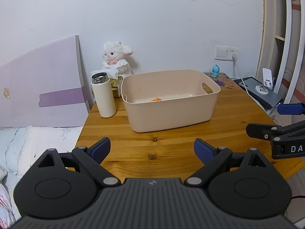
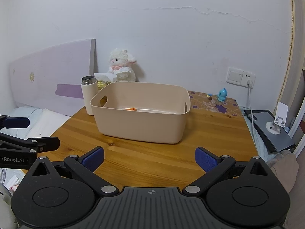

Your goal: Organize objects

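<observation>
Both tongs hang released over the near edge of the tabletop (image 1: 171, 152): left tongs (image 1: 152, 148), right tongs (image 2: 149, 158). At frame centre, beyond both, the beige bin (image 1: 171, 112) holds a small orange object (image 1: 156, 99) on its floor.

Left gripper (image 1: 152, 148) spread wide, empty, over wooden table (image 1: 171, 145); beige bin (image 1: 171, 112) ahead.

This is a bedroom in someone's home. A bed (image 1: 28, 143) with pale bedding and a lilac headboard (image 1: 42, 87) sits right against the wooden counter (image 1: 162, 152). A plush lamb (image 1: 117, 59) leans on the white plaster wall, beside a wall switch and socket (image 1: 225, 52).
</observation>
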Action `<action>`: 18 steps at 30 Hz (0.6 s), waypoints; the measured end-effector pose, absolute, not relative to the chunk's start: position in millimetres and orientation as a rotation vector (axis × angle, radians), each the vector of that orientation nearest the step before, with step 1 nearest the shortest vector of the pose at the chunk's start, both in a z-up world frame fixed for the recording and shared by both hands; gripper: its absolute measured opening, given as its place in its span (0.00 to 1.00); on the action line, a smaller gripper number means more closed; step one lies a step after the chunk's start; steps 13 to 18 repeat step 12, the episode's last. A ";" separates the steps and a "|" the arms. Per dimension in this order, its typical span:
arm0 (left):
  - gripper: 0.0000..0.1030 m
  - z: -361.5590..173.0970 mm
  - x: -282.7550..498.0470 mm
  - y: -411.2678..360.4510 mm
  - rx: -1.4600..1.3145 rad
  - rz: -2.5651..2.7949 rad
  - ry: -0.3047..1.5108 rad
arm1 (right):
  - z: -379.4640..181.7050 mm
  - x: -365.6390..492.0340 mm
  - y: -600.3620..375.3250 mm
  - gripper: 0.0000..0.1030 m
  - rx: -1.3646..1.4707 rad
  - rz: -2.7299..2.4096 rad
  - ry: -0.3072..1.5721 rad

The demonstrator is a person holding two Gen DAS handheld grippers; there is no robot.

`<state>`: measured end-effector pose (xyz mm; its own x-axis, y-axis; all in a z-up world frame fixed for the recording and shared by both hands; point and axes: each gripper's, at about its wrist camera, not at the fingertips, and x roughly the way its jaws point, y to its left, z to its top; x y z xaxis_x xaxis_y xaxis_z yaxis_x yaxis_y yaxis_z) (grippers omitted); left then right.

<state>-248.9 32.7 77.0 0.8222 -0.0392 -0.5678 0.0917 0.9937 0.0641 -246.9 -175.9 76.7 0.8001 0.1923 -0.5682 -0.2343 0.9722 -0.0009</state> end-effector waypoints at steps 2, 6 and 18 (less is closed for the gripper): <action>0.92 76.9 -249.2 32.8 0.090 -0.071 0.602 | 76.6 -247.4 -175.3 1.00 -0.074 0.230 0.603; 0.92 76.9 -249.3 32.8 0.089 -0.071 0.604 | 76.1 -246.8 -173.5 1.00 -0.074 0.229 0.608; 0.93 75.5 -252.2 30.0 0.095 -0.080 0.605 | 73.8 -245.3 -174.7 1.00 -0.067 0.224 0.616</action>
